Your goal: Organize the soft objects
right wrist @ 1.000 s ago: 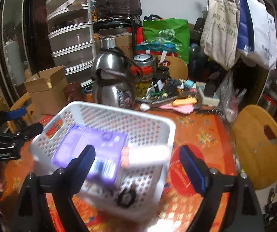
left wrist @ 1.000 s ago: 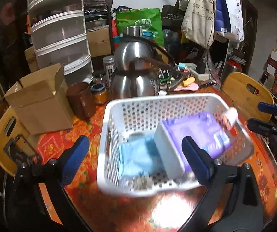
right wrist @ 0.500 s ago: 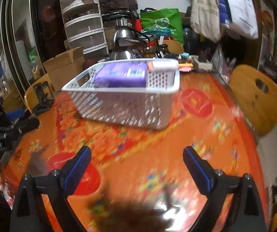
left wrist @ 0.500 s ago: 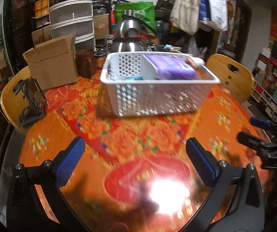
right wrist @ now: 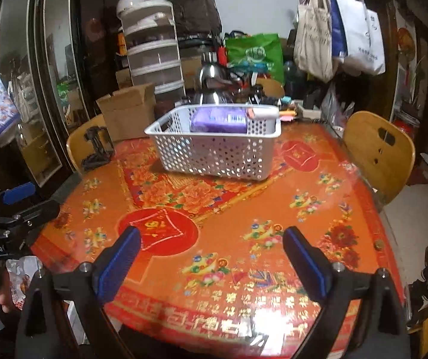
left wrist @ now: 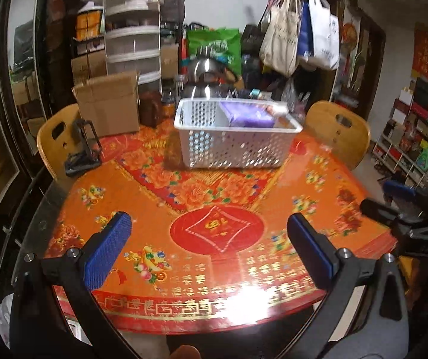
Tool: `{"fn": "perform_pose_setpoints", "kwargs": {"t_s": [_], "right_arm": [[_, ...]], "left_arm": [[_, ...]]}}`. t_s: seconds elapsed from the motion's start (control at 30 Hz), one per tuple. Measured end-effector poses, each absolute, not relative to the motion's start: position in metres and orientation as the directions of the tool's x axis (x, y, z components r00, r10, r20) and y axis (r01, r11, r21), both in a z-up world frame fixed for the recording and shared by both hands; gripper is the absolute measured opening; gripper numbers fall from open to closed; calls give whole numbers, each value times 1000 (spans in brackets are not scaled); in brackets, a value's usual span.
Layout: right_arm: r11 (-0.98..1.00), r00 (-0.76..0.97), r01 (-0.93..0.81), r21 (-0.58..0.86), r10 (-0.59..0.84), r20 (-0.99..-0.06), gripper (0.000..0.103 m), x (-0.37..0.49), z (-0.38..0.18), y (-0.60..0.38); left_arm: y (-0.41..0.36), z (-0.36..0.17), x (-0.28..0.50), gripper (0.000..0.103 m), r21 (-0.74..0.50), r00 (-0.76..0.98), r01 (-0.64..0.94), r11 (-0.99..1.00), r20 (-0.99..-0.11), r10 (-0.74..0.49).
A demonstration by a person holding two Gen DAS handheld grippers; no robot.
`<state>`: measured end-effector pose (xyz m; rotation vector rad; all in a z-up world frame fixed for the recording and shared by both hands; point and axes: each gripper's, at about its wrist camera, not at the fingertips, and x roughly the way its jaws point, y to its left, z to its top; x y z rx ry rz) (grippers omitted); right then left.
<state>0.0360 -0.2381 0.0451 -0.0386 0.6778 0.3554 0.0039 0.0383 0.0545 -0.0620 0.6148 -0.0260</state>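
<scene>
A white perforated basket (left wrist: 232, 146) stands on the far half of the round orange table; it also shows in the right wrist view (right wrist: 214, 152). A purple soft pack (left wrist: 248, 113) (right wrist: 218, 119) and a white tube (right wrist: 263, 113) lie in it. My left gripper (left wrist: 209, 239) is open and empty, low over the table's near edge, far from the basket. My right gripper (right wrist: 212, 254) is open and empty, also near the front edge. Each gripper shows at the side of the other's view (left wrist: 405, 206) (right wrist: 16, 206).
A cardboard box (left wrist: 108, 107), a brown jar (left wrist: 151, 112), steel kettles (left wrist: 206, 74) and clutter stand behind the basket. A black stand (left wrist: 84, 149) sits at the table's left. Wooden chairs (left wrist: 338, 131) (right wrist: 378, 152) flank the table. Drawers (left wrist: 133, 48) and hanging bags (left wrist: 300, 30) are behind.
Both grippers have pulled back from right over the basket to the table's near edge. The basket now stands far off with the purple pack and tube in it.
</scene>
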Motion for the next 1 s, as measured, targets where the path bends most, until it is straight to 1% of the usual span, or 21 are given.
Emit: {"fn": "perform_pose_setpoints", "kwargs": {"t_s": [0.1,0.17,0.27,0.6,1.0], "right_arm": [[941,738,-331,74,307,-601,96,23,63,-239],[951,766,-305,50,276,-580,97,21,73,-239],[958,778,-280,62,264,-570,99,27,80,-243],[970,772,-234,65,226,-594,99,44,73,-258],[968,764,-247,48,225,-605,99,42,66,-256]], "left_arm": [[28,74,-6,103,-45,831,17,999,-555,-40],[21,78,-2,103,-36,827,25,999,-561,-41],[15,77,8,103,-53,812,45,998,-580,-67],[8,85,26,103,-32,819,19,999,-573,-33],[12,81,32,103,-24,816,13,1000,-578,-24]]}}
